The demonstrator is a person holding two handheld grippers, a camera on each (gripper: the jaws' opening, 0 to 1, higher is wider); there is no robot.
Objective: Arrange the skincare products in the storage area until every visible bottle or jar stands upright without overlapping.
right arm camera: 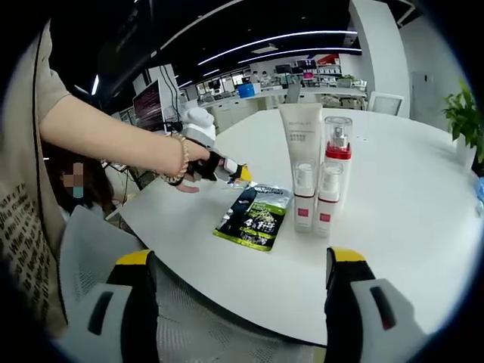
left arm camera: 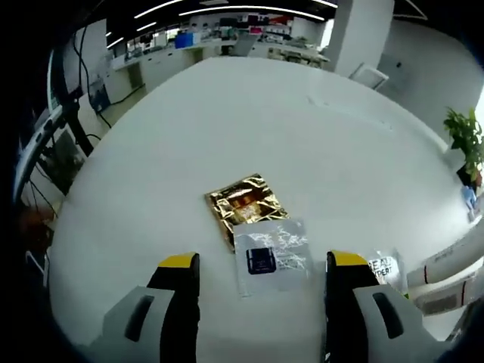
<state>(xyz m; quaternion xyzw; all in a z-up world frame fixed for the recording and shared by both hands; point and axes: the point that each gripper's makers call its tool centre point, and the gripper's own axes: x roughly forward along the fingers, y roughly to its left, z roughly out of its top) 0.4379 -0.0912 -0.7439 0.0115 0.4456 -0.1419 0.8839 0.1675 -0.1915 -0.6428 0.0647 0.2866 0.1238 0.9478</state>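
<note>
Long ceiling strips (right arm camera: 302, 39) light the room evenly and brightly from overhead. The white table (left arm camera: 249, 136) nearly washes out in the left gripper view, its far edge melting into the glare. A gold sachet (left arm camera: 244, 203) throws back sharp glints. Shadows are faint and soft under the bottles (right arm camera: 316, 181). Both views bow hard at the edges, curving straight lines. The backgrounds go soft, and the near jaws look slightly blurred.

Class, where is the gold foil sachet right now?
In the left gripper view, the gold foil sachet lies flat on the white table, touching the clear sachet.
</note>
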